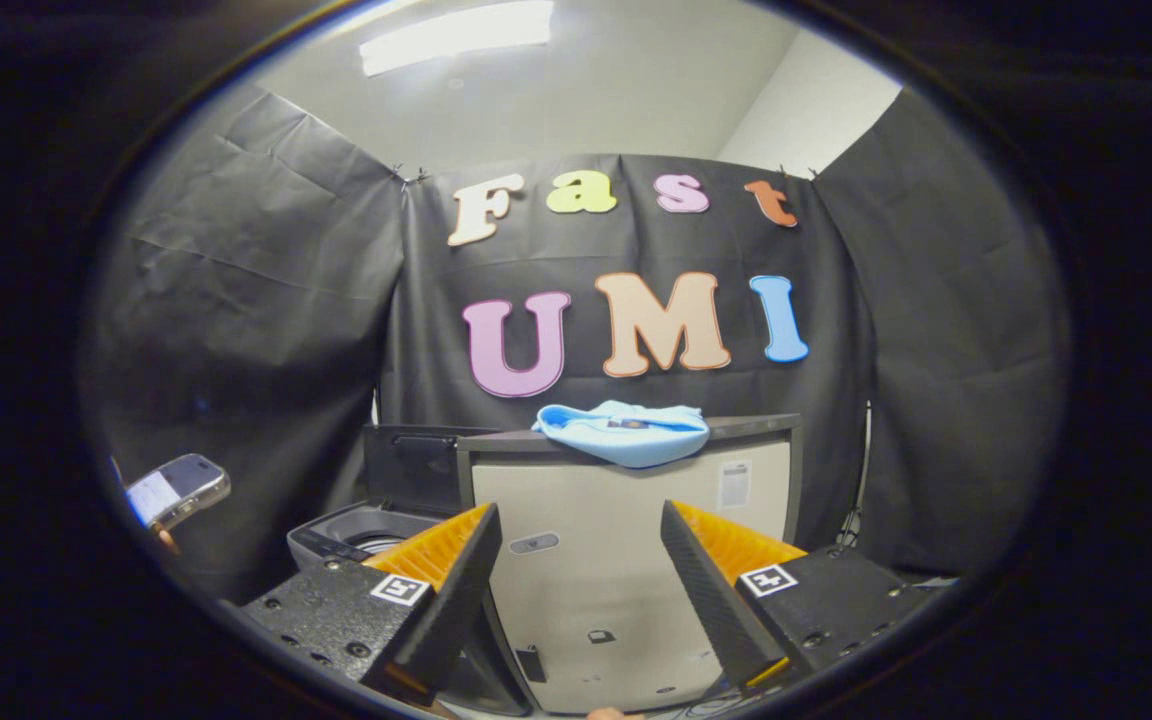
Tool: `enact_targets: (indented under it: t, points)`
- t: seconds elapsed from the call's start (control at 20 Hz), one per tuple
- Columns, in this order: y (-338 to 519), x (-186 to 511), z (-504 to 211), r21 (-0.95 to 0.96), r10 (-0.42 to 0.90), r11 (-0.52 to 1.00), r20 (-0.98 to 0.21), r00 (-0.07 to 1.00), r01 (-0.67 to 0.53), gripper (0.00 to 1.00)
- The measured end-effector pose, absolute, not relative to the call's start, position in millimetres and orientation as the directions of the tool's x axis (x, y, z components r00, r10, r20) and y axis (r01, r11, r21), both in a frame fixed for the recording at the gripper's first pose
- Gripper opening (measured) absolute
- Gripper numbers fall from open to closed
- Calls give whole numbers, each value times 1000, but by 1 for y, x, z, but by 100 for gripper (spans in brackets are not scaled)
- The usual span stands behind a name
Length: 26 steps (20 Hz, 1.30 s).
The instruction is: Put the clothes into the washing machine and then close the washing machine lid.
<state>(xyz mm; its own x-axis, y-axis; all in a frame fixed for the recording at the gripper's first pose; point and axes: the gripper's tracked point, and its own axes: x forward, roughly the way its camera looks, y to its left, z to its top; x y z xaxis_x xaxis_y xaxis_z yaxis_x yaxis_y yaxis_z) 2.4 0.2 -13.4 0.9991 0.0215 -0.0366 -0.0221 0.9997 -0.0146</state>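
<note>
- Your gripper (pixel 576 590) has its jaws spread wide with nothing between them; they point at the front of a pale cabinet (pixel 626 560) straight ahead.
- The clothes, a bundled light-blue garment (pixel 626 432), lie on top of that cabinet, beyond and above the fingertips, with one fold drooping over the front edge. That overhang looks like the easiest part to pinch, since soft cloth bunches readily.
- The washing machine (pixel 356 530) sits lower, just beside the cabinet on its left, partly behind your left finger. Its lid (pixel 411 465) stands raised behind the tub, so the opening looks ready to take the garment.
- A hand at the far left holds a phone (pixel 178 490), well apart from the work.
- By my reading, you have not yet begun the pick: raise the jaws to the garment, close on the drooping fold, carry it left and down into the tub.
- Mind a trailing sleeve catching the tub rim before you shut the lid.
</note>
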Motion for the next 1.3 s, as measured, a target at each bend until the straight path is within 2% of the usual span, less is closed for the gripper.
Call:
enact_targets:
  t: [0.35, 0.65, 1.0, 1.3]
  points:
    - [3, 16, -13, -19, 17, 1000, -56, 998, -18, 97]
    - [-1, 58, 32, -39, 35, 999, -43, 998, -37, 97]
    - [-8, 146, 98, -52, 42, 998, -59, 997, -45, 97]
    - [-20, 262, 87, -35, -28, 999, -188, 982, 22, 97]
